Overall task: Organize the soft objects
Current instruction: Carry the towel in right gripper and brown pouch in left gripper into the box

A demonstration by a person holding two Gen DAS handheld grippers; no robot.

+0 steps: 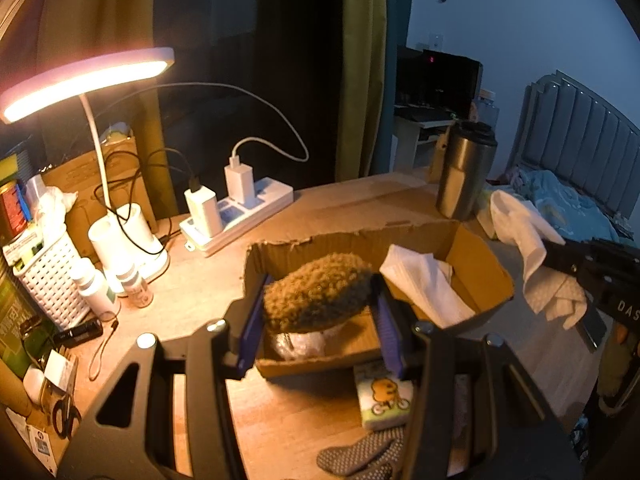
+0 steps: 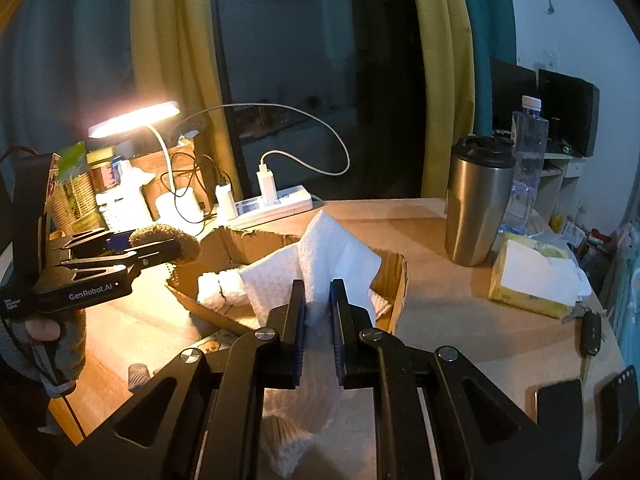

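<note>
My left gripper (image 1: 318, 312) is shut on a brown fuzzy plush piece (image 1: 316, 296) and holds it over the near left part of an open cardboard box (image 1: 484, 260). The same gripper (image 2: 172, 246) and plush (image 2: 168, 236) show at the left of the right wrist view. A white cloth (image 1: 424, 288) lies inside the box. My right gripper (image 2: 318, 292) is shut on a white towel (image 2: 332, 252) and holds it up just in front of the box (image 2: 396, 292). The towel also hangs at the right of the left wrist view (image 1: 528, 248).
A lit desk lamp (image 1: 80, 80), power strip with chargers (image 1: 240, 212), white basket (image 1: 52, 280) and small bottles crowd the left. A steel tumbler (image 2: 476, 212), water bottle (image 2: 526, 160), tissue pack (image 2: 532, 276) and car key (image 2: 592, 332) stand right. A grey dotted glove (image 1: 360, 456) and sponge (image 1: 384, 400) lie near.
</note>
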